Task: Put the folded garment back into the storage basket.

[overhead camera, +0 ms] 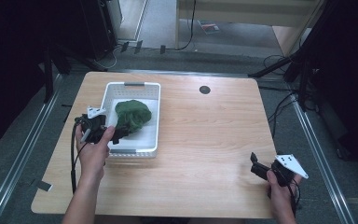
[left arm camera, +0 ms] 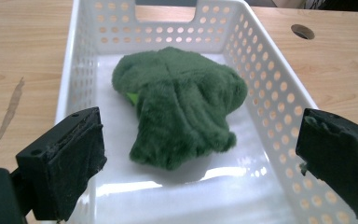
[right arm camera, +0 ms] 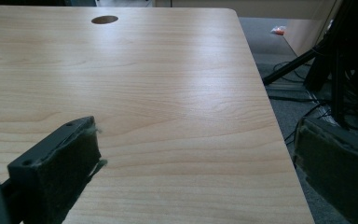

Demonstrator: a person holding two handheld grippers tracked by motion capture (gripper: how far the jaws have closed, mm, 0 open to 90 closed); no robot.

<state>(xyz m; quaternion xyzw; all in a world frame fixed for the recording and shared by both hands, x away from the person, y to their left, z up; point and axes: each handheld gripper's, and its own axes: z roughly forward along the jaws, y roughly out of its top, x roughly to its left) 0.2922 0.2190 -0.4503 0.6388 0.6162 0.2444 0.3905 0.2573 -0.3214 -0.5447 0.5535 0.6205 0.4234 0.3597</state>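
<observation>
Writing: none legible on any item. Plush toy [left arm camera: 179,109], 1 piece, dark green, fuzzy pile, lumpy with a small lighter green patch on one side; lies inside the white perforated basket [left arm camera: 265,79] on the wooden table [overhead camera: 205,135], nearer the basket's far end. Left gripper [left arm camera: 200,158]: jaws spread wide over the basket's near end, short of the toy, grasping nothing; right gripper [right arm camera: 196,172]: jaws spread wide above bare table near its right edge, grasping nothing.
</observation>
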